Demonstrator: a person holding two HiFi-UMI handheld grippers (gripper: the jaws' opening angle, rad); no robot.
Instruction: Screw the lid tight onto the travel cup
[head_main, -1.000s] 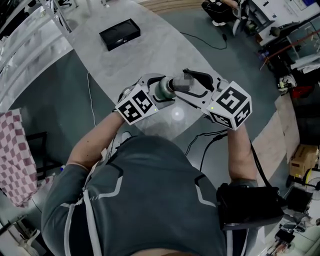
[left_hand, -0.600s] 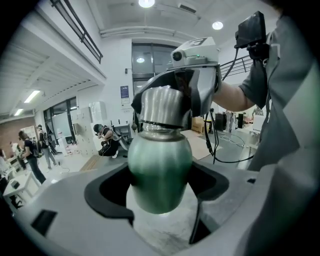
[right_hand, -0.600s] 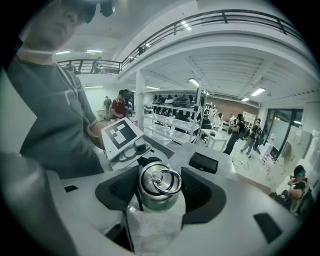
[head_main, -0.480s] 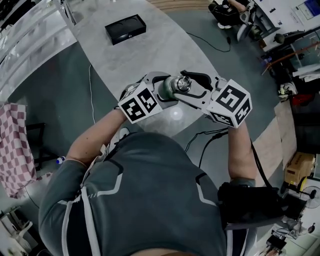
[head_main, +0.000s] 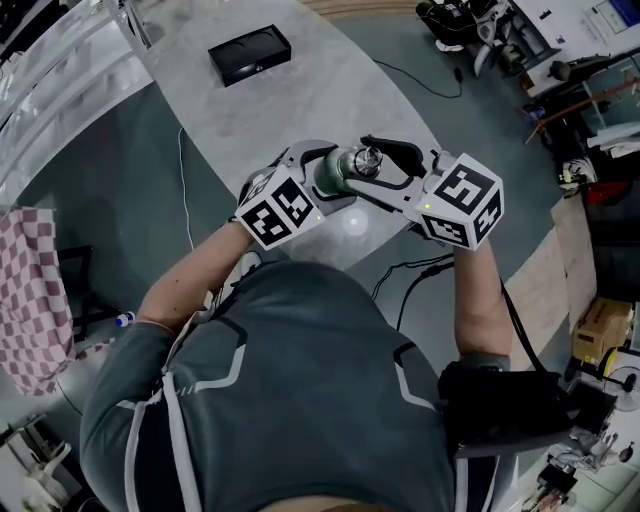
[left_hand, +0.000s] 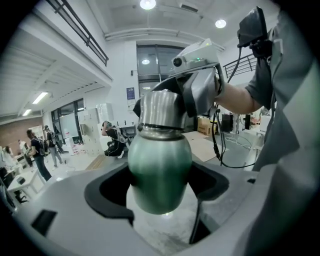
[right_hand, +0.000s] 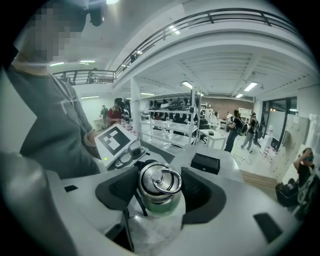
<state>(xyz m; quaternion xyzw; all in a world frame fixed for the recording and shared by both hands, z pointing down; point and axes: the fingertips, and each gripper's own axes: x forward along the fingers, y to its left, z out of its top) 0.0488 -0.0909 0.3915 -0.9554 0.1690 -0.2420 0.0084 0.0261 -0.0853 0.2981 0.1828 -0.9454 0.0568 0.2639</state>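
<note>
Slip risk: my left gripper (left_hand: 161, 189) jaws clamp the rounded cup (left_hand: 160, 157), right gripper (right_hand: 160, 194) jaws grip the lid (right_hand: 158, 179). Skewed twist could cross-thread it.

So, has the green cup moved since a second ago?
No. The cup sits just as far below-right of the black box on the table as before, left tool on it, right tool on its lid.

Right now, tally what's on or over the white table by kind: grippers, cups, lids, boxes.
Grippers: 2, left gripper and right gripper
Green travel cup: 1
Steel lid: 1
Black box: 1
Total: 5
</note>
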